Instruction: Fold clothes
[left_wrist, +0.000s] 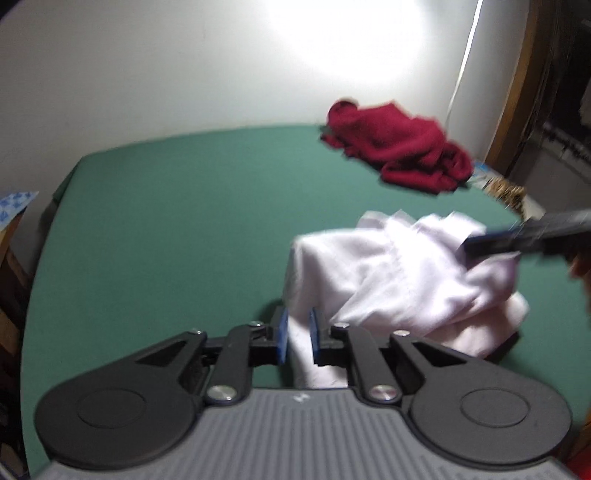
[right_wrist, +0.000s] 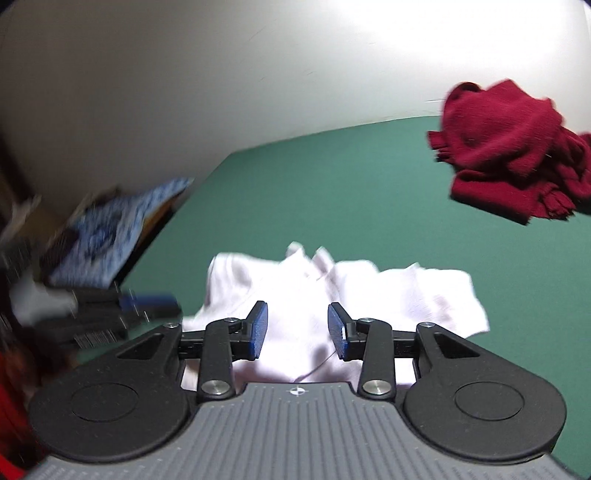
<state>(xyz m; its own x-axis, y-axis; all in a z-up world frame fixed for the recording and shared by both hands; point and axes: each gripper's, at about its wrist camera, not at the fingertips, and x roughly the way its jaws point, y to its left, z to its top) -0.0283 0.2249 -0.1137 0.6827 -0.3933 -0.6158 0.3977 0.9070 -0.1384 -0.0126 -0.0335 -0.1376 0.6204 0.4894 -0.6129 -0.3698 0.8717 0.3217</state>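
We judge the white garment (left_wrist: 399, 280) light, soft and floppy, best taken by an edge or corner. It lies crumpled on the green table (left_wrist: 177, 221). Our left gripper (left_wrist: 297, 334) pinches its near edge; our right gripper (right_wrist: 297, 330) hovers with fingers apart. A red garment (right_wrist: 517, 147) sits bunched, well apart.

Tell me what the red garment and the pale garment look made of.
Red garment: seemingly a thick, fuzzy knit or fleece, matte, with a fringed edge. Pale garment: seemingly thin, smooth woven cloth, faintly shiny, with crisp creases and a stitched seam. Motion blur leaves both uncertain.
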